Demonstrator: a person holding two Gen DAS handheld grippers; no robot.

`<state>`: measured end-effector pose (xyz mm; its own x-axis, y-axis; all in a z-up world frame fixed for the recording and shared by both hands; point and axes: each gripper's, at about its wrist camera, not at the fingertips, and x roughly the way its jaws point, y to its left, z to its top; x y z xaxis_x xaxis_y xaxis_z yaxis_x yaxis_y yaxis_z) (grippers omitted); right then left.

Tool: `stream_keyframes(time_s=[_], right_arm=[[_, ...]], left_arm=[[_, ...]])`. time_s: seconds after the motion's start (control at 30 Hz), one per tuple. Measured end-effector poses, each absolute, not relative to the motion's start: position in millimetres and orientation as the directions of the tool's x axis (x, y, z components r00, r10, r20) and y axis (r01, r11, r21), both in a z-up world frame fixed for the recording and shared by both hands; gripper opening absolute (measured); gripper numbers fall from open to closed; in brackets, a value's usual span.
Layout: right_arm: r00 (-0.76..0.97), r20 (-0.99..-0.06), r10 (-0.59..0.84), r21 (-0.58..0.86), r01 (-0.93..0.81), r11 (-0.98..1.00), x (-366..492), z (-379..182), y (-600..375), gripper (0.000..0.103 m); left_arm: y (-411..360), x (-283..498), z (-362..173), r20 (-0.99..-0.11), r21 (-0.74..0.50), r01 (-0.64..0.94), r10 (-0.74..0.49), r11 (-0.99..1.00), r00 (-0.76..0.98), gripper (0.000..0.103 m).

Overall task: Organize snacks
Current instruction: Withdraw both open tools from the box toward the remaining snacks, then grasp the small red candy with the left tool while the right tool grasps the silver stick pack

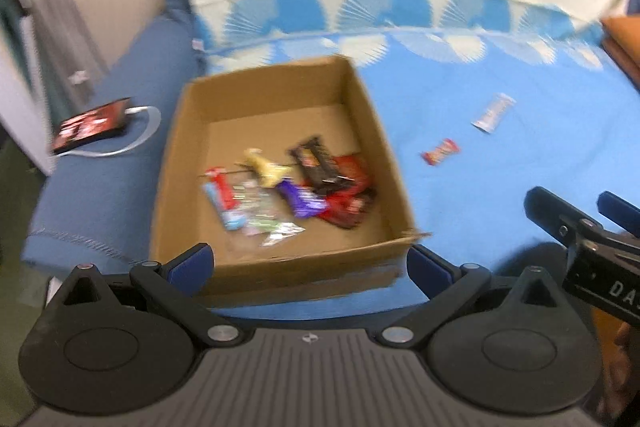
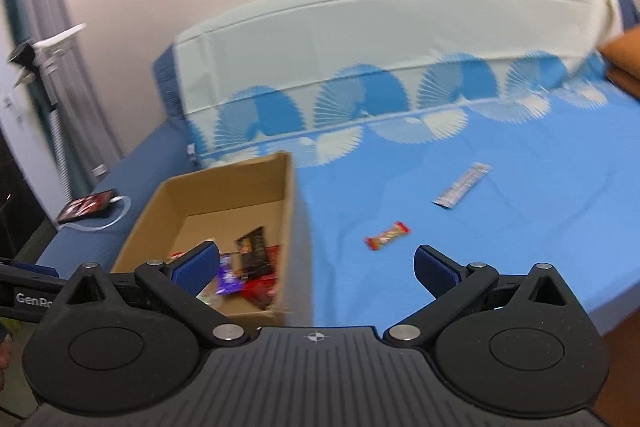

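My right hand-held gripper (image 2: 316,267) is spread wide and carries nothing; my left hand-held gripper (image 1: 310,261) is likewise spread and empty, hovering at the near wall of the cardboard box (image 1: 370,115), which already holds a heap of wrapped snacks (image 1: 296,191). Just ahead of my right one, slightly right, lies the red candy bar (image 2: 388,235) on the blue bed sheet (image 2: 520,227), its long axis slanting up to the right. Farther right sits the silver wrapper (image 2: 462,190), similarly slanted. I judge the right one nearer; nothing blocks the way.
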<state>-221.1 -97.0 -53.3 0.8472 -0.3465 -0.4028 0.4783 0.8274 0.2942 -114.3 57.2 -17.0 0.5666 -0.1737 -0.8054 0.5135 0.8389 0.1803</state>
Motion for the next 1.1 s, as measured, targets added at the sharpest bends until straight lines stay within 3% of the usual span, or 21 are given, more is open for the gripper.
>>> stream_keyframes(time_s=[0.23,0.37,0.53,0.97,1.1], right_arm=[[0.763,-0.456,-0.458,0.318,0.620,0.717,-233.8,-71.1,-171.2,0.103],[0.707,-0.511,-0.489,0.386,0.696,0.605,-242.7,-91.4,-222.4,0.103],[0.641,-0.580,-0.503,0.406,0.763,0.504,-230.4,-118.3,-278.8,0.103],[0.607,-0.666,-0.434,0.354,0.769,0.532,-57.6,-175.9,-407.3,0.103],[0.588,-0.679,-0.438,0.263,0.753,0.603,14.3,-204.2,-438.0,0.103]], left_arm=[[-33.8,-91.0,-40.7,-0.858,0.193,0.666,-0.206,0.720,0.471,0.103],[-91.8,-68.3,-75.8,-0.884,0.250,0.723,-0.153,0.645,0.442,0.103],[-157.0,-27.5,-133.8,-0.937,0.232,0.787,-0.087,0.571,0.339,0.103],[-254.1,98.2,-259.1,-0.964,0.241,0.806,0.038,0.540,0.262,0.103],[-253.7,129.6,-281.8,-0.983,0.166,0.804,0.029,0.571,0.183,0.103]])
